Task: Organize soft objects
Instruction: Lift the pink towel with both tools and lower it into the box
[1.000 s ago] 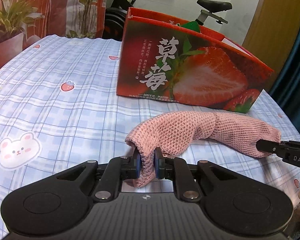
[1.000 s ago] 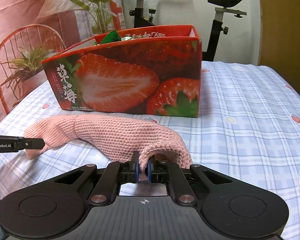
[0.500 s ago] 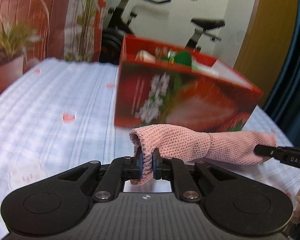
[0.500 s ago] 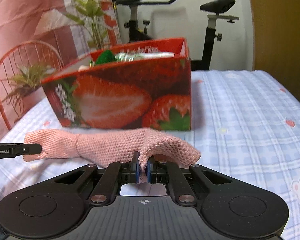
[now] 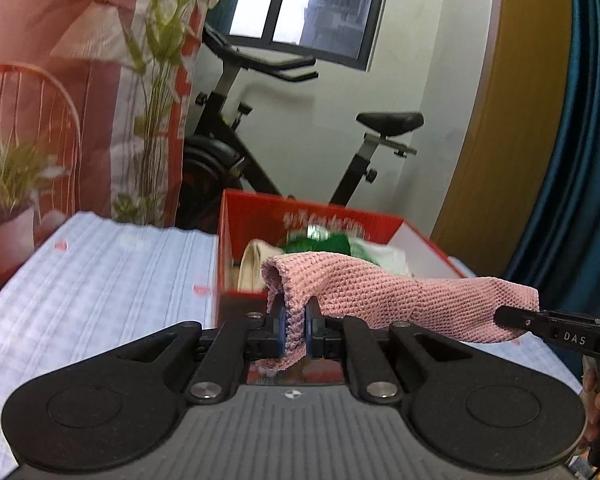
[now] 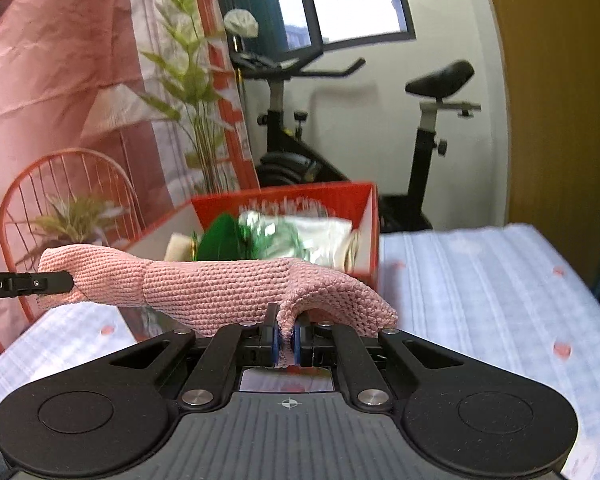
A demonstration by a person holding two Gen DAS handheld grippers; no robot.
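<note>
Left wrist view: left gripper (image 5: 295, 330) clamping one end of pink knitted cloth (image 5: 380, 294), stretching rightward to the other claw, hanging just before the strawberry box (image 5: 312, 210).

Right wrist view: right gripper (image 6: 286, 342) pinching the opposite end (image 6: 220, 288), running leftward, box (image 6: 370, 216) directly ahead, below.

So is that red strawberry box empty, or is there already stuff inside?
Not empty. The open-topped red box already holds green and whitish items; blur hides what they are. The pink knit piece is outside, held before it.
</note>
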